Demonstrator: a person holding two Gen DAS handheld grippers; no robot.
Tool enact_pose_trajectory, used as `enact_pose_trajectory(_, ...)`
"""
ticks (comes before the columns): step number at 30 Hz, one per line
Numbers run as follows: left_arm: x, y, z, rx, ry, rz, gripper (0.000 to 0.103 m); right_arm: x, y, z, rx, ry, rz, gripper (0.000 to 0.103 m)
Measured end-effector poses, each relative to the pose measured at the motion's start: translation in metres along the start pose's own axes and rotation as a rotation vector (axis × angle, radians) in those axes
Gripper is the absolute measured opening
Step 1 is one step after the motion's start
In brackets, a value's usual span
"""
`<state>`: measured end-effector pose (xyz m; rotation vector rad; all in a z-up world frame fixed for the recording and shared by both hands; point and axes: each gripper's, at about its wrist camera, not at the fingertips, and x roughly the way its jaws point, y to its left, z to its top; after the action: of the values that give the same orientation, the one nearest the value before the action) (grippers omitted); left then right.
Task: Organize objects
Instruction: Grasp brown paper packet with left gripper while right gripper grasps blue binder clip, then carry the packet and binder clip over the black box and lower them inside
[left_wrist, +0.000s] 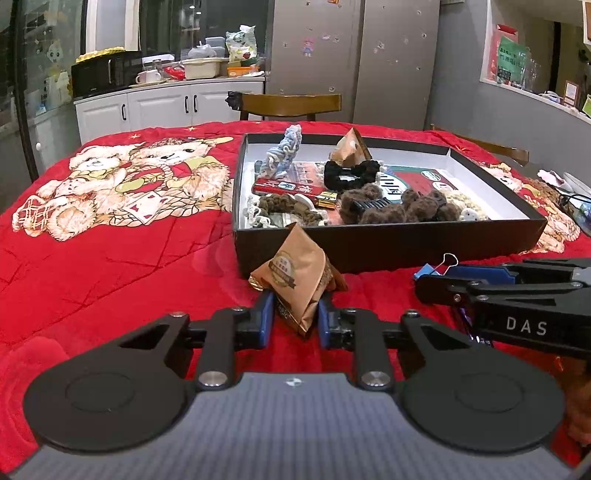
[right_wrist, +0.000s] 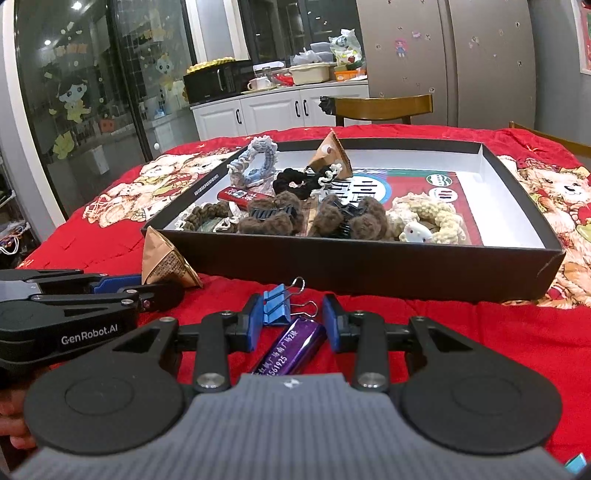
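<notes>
Left gripper (left_wrist: 295, 317) pads pressed on crinkled brown paper pyramid packet (left_wrist: 295, 284), right gripper (right_wrist: 293, 321) parted around glossy purple lighter (right_wrist: 291, 350), blue binder clip (right_wrist: 277, 304) touching one pad.

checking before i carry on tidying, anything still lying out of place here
Yes. Three small things lie on the red blanket, outside the black box: a brown paper packet between the left tongs, and a blue binder clip and purple lighter between the right tongs.
</notes>
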<state>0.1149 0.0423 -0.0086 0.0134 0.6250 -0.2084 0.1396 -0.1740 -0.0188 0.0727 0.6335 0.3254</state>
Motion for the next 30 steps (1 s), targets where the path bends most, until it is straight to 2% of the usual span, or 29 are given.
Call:
enact_pose_trajectory(7,-0.009,-0.004,0.000,0.011,-0.013,-0.024,0.025,-0.001,-0.002,0.000,0.015,-0.004,0.005,0.033)
enact_pose_trajectory(8,-0.011,-0.005,0.000,0.013,-0.019,-0.030,0.025,-0.002,-0.002,0.000,0.015,-0.007,0.003,0.030)
enact_pose_trajectory(9,-0.013,-0.007,0.000,0.014,-0.025,-0.033,0.025,-0.002,-0.002,0.000,0.017,-0.006,0.000,0.019)
enact_pose_trajectory(16,-0.029,-0.007,0.003,-0.002,-0.083,-0.037,0.025,-0.003,0.000,0.001,0.017,-0.020,0.002,0.018)
enact_pose_trajectory(24,-0.046,-0.004,0.008,-0.025,-0.162,-0.031,0.025,-0.025,0.007,0.009,0.006,-0.105,0.013,0.018)
enact_pose_trajectory(27,-0.049,-0.001,0.014,-0.037,-0.185,-0.010,0.025,-0.035,0.006,0.017,0.016,-0.139,0.021,0.018)
enact_pose_trajectory(30,-0.053,0.003,0.022,-0.057,-0.210,0.043,0.025,-0.041,-0.001,0.028,0.059,-0.151,0.029,0.018)
